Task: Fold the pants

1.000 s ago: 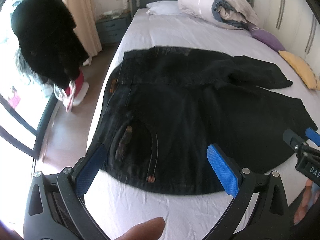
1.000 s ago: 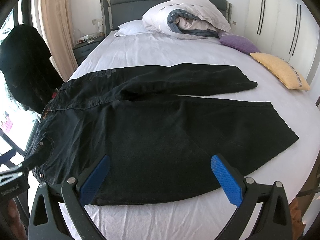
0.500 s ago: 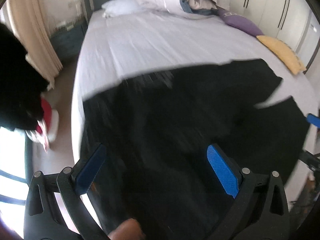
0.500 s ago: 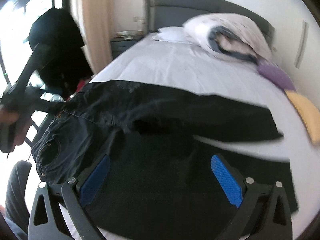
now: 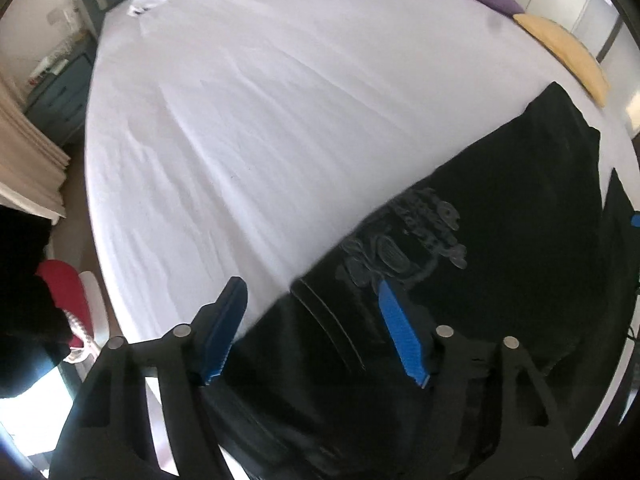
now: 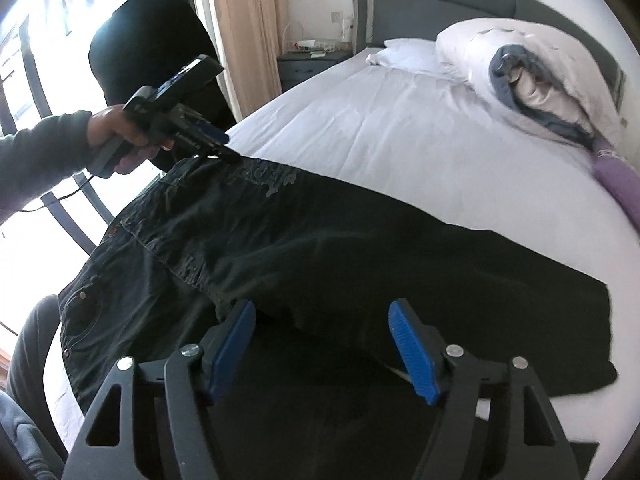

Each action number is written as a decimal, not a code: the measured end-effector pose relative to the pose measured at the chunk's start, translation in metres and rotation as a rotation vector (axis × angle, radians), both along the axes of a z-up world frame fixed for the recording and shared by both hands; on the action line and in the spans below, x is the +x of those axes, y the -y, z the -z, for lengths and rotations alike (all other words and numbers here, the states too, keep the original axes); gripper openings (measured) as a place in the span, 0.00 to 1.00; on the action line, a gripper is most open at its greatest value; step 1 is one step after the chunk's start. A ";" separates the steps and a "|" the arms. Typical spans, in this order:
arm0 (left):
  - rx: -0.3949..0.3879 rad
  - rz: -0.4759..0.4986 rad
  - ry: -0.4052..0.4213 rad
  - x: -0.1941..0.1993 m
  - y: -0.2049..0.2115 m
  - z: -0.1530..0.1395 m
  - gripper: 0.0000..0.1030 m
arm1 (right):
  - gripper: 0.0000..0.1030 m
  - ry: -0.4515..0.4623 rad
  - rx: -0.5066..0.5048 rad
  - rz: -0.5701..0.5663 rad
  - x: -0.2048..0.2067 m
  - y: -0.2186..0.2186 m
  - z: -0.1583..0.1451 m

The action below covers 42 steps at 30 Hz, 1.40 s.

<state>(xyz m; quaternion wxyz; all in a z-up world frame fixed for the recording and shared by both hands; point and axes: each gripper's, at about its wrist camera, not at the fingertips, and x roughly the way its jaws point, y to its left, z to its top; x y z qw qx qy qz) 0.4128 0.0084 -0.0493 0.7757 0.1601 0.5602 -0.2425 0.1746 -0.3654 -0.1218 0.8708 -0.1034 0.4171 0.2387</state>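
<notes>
Black pants (image 6: 320,256) lie spread flat on the white bed (image 6: 400,140), waistband at the left edge, legs running right. In the left wrist view the pants (image 5: 480,248) show a faded print near the waistband. My left gripper (image 5: 312,332) is open, its fingers astride the far waistband corner; from the right wrist view it (image 6: 224,148) sits at that corner. My right gripper (image 6: 322,348) is open, low over the crotch area between the two legs, holding nothing.
A rolled duvet and pillows (image 6: 532,80) lie at the headboard, with a purple cushion (image 6: 620,184) and a yellow cushion (image 5: 568,56) on the right. A black garment (image 6: 156,60) hangs by the window. A nightstand (image 6: 312,64) stands left of the bed.
Both grippers moved in from the foot of the bed. The left one swung to the far waistband corner; the right one dropped close over the middle of the pants. Both jaws narrowed somewhat.
</notes>
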 end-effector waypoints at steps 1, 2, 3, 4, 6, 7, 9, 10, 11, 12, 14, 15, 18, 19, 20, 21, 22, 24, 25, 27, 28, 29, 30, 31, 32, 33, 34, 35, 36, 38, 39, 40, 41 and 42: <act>-0.009 0.010 -0.028 0.006 -0.001 0.005 0.64 | 0.71 -0.008 0.002 -0.008 0.005 -0.001 0.004; -0.013 0.017 -0.048 0.010 -0.002 0.009 0.64 | 0.71 -0.016 0.000 -0.017 0.010 -0.002 0.007; -0.014 0.027 -0.073 0.014 -0.002 0.014 0.64 | 0.70 -0.023 -0.004 -0.026 0.014 -0.004 0.010; -0.006 0.037 -0.096 0.017 -0.002 0.020 0.64 | 0.70 -0.030 -0.007 -0.034 0.019 -0.006 0.013; 0.002 0.053 -0.128 0.022 -0.002 0.029 0.64 | 0.69 -0.039 -0.008 -0.045 0.028 -0.009 0.016; 0.001 0.055 -0.136 0.024 -0.003 0.032 0.64 | 0.69 -0.041 -0.008 -0.052 0.032 -0.011 0.016; -0.005 0.048 -0.143 0.028 -0.007 0.034 0.61 | 0.68 -0.041 -0.010 -0.071 0.041 -0.015 0.015; -0.008 0.041 -0.142 0.031 -0.009 0.034 0.48 | 0.68 -0.040 -0.014 -0.079 0.046 -0.017 0.014; -0.013 0.042 -0.144 0.032 -0.010 0.033 0.38 | 0.67 -0.040 -0.020 -0.085 0.052 -0.020 0.014; -0.012 0.048 -0.140 0.032 -0.008 0.032 0.32 | 0.66 -0.042 -0.023 -0.091 0.058 -0.022 0.014; 0.021 0.054 -0.107 0.029 -0.004 0.031 0.16 | 0.65 -0.042 -0.053 -0.099 0.076 -0.027 0.013; 0.024 0.051 -0.086 0.023 -0.002 0.029 0.13 | 0.62 -0.042 -0.072 -0.102 0.083 -0.030 0.013; 0.024 0.051 -0.016 0.013 -0.005 0.017 0.08 | 0.55 -0.059 -0.105 -0.118 0.114 -0.039 0.010; 0.021 0.058 0.023 0.007 -0.007 0.010 0.08 | 0.52 -0.062 -0.117 -0.124 0.127 -0.043 0.009; 0.019 0.060 0.042 0.000 -0.008 0.006 0.08 | 0.50 -0.065 -0.131 -0.134 0.134 -0.045 0.009; 0.010 0.065 0.072 -0.007 -0.011 -0.002 0.08 | 0.47 -0.068 -0.151 -0.145 0.142 -0.049 0.009; 0.002 0.072 0.092 -0.012 -0.014 -0.008 0.08 | 0.45 -0.071 -0.182 -0.157 0.151 -0.055 0.010; 0.002 0.094 0.154 -0.026 -0.020 -0.020 0.08 | 0.44 -0.076 -0.210 -0.180 0.164 -0.063 0.012; 0.005 0.101 0.175 -0.032 -0.019 -0.021 0.08 | 0.43 -0.078 -0.224 -0.192 0.168 -0.067 0.014; 0.013 0.117 0.222 -0.049 -0.022 -0.022 0.08 | 0.43 -0.088 -0.261 -0.225 0.175 -0.077 0.018; 0.021 0.129 0.248 -0.054 -0.023 -0.024 0.08 | 0.43 -0.100 -0.279 -0.254 0.178 -0.083 0.021; 0.030 0.140 0.272 -0.066 -0.015 -0.024 0.08 | 0.43 -0.112 -0.298 -0.277 0.181 -0.087 0.024; 0.038 0.151 0.295 -0.070 -0.014 -0.027 0.08 | 0.43 -0.120 -0.324 -0.300 0.182 -0.092 0.026; 0.039 0.159 0.317 -0.077 -0.013 -0.030 0.08 | 0.43 -0.123 -0.352 -0.323 0.184 -0.097 0.028; 0.035 0.160 0.328 -0.081 -0.013 -0.030 0.08 | 0.43 -0.134 -0.371 -0.348 0.187 -0.101 0.030; 0.033 0.161 0.338 -0.091 -0.013 -0.038 0.08 | 0.43 -0.144 -0.385 -0.372 0.187 -0.105 0.031; 0.030 0.164 0.350 -0.092 -0.015 -0.040 0.08 | 0.43 -0.141 -0.409 -0.393 0.188 -0.108 0.032; 0.028 0.165 0.354 -0.103 -0.013 -0.043 0.08 | 0.43 -0.142 -0.431 -0.408 0.190 -0.110 0.033; 0.032 0.170 0.364 -0.103 -0.014 -0.047 0.08 | 0.43 -0.149 -0.448 -0.419 0.193 -0.112 0.035; 0.048 0.183 0.385 -0.116 -0.015 -0.049 0.08 | 0.43 -0.152 -0.474 -0.425 0.201 -0.113 0.038; 0.045 0.184 0.389 -0.128 -0.011 -0.042 0.08 | 0.43 -0.159 -0.480 -0.428 0.207 -0.114 0.039; 0.045 0.186 0.395 -0.132 -0.013 -0.042 0.08 | 0.43 -0.173 -0.481 -0.436 0.211 -0.115 0.041; 0.047 0.189 0.401 -0.137 -0.013 -0.042 0.08 | 0.43 -0.190 -0.487 -0.447 0.215 -0.115 0.043; 0.046 0.191 0.402 -0.144 -0.007 -0.040 0.08 | 0.43 -0.209 -0.504 -0.456 0.218 -0.116 0.048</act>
